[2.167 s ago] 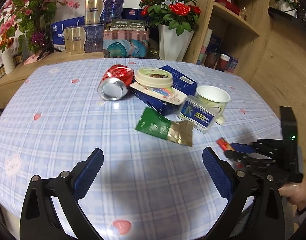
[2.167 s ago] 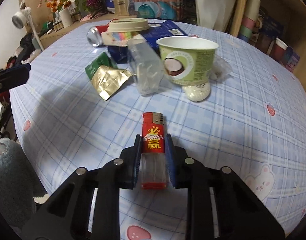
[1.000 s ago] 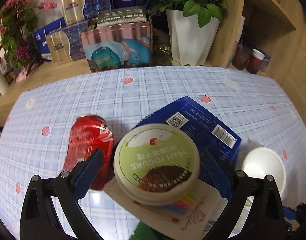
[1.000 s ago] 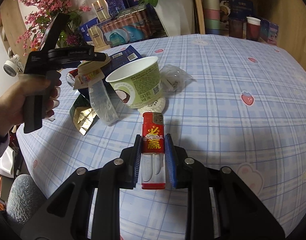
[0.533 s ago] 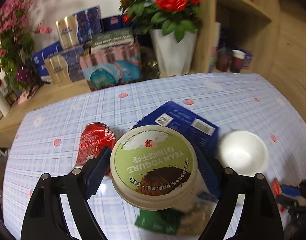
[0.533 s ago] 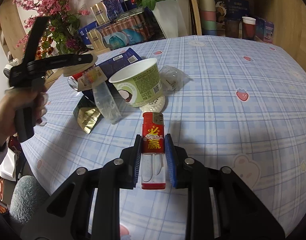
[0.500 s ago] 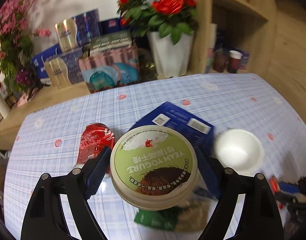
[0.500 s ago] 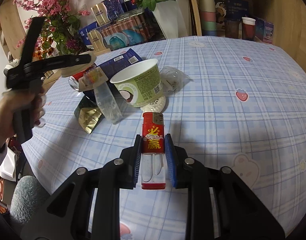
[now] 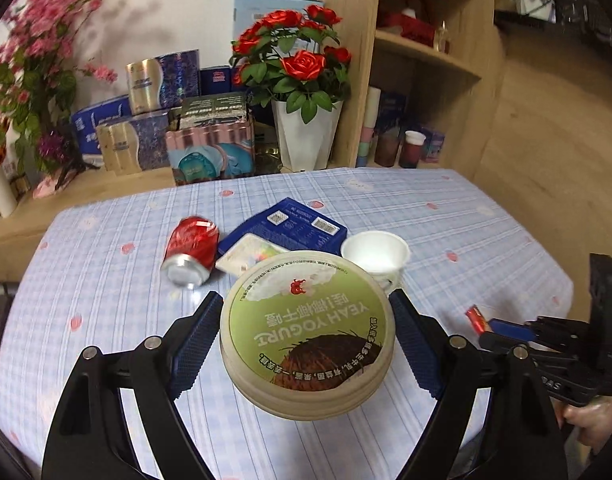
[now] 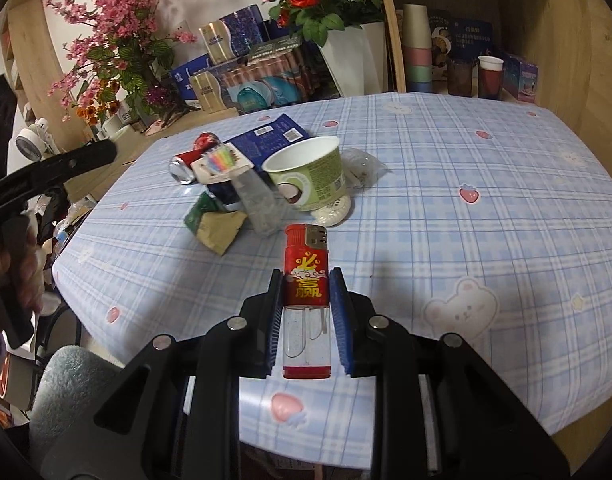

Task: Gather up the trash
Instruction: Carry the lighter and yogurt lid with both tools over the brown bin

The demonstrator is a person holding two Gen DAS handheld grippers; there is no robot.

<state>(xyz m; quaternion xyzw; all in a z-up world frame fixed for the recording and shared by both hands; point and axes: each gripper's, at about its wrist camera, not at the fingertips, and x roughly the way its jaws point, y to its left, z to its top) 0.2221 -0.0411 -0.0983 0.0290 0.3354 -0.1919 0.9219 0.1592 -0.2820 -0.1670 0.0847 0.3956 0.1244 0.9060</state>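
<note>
**Left wrist view: lid in the jaws, lighter in the other**

Left hand-held gripper (image 9: 306, 338) is clamped on the yogurt lid (image 9: 307, 336) by its rim, held above the tabletop (image 9: 106, 280). Likely light, thin, flexible: squeeze gently. Right hand-held gripper (image 10: 307, 304) pinches a lighter (image 10: 306, 284) across its body, hard and smooth. A crushed can (image 9: 192, 250) and paper cup (image 9: 375, 256) lie beyond.

Black tongs (image 9: 306, 336), blue ribbed pads (image 9: 196, 344)

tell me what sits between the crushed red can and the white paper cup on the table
In the left wrist view, a blue box with a white card on it lies between the red can and the paper cup.
</note>
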